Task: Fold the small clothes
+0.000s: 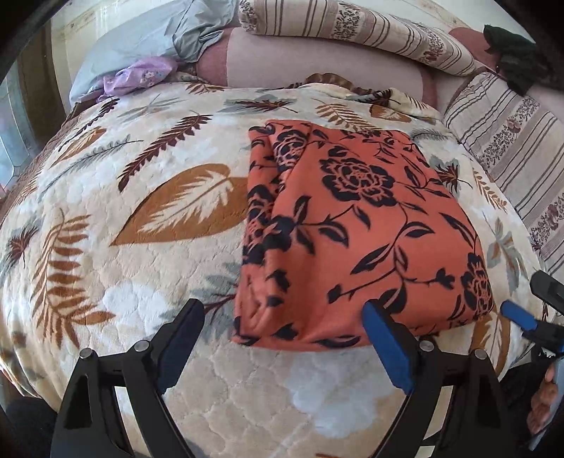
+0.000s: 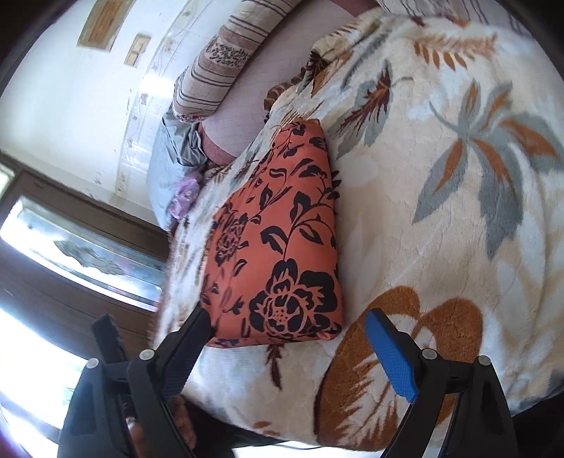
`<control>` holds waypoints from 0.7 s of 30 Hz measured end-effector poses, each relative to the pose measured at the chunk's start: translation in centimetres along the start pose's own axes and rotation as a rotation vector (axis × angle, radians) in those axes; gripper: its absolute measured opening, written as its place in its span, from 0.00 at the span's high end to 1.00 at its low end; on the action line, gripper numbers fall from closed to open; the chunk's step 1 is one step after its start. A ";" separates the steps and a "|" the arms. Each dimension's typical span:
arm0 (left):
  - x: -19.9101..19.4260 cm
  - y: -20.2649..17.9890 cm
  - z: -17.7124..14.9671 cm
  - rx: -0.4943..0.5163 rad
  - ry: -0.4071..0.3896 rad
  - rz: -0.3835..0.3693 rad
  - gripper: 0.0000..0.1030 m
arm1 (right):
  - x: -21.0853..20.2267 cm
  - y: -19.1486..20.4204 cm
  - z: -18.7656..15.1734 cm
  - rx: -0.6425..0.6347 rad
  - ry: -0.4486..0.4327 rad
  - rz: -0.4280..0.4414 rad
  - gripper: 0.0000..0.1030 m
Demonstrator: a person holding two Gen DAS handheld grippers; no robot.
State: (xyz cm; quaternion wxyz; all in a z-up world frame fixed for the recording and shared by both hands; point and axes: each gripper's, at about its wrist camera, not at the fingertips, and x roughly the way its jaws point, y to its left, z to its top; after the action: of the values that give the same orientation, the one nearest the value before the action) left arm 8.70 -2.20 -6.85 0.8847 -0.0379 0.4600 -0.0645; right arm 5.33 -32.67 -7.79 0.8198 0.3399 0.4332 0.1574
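Observation:
An orange garment with black flowers (image 1: 356,232) lies folded into a rough rectangle on the leaf-patterned blanket (image 1: 123,211). My left gripper (image 1: 283,319) hovers open just in front of its near edge, with its blue-padded finger over the cloth's near right part and nothing between the fingers. The right gripper (image 1: 528,306) shows at the right edge of the left wrist view, beside the cloth's near right corner. In the right wrist view the same folded garment (image 2: 278,243) runs away from my open right gripper (image 2: 287,329), whose fingers straddle the near corner without pressing it.
Striped cushions (image 1: 356,31) and a pink bolster (image 1: 317,67) line the far side. A grey-blue pillow (image 1: 148,38) and a lilac cloth (image 1: 141,75) lie at the far left. A dark cloth (image 1: 518,56) sits at the far right. A window (image 2: 70,246) is left of the bed.

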 end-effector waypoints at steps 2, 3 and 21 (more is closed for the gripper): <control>-0.6 1.1 0.1 -0.011 -0.029 -0.005 0.11 | -0.3 0.9 -0.3 -0.051 -0.033 -0.041 0.11; -0.8 1.7 0.3 -0.022 -0.043 -0.012 0.11 | -0.4 1.0 -0.3 -0.053 -0.038 -0.030 0.11; 6.1 1.6 6.9 -0.038 0.096 -0.344 0.70 | 10.8 4.7 8.1 -0.281 0.212 -0.249 0.65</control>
State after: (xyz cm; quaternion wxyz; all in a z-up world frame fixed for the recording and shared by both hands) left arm 17.97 -1.45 -8.06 0.8368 -0.1297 0.4896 -0.2078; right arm 18.38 -26.72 -7.87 0.8221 0.1475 0.5294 0.1488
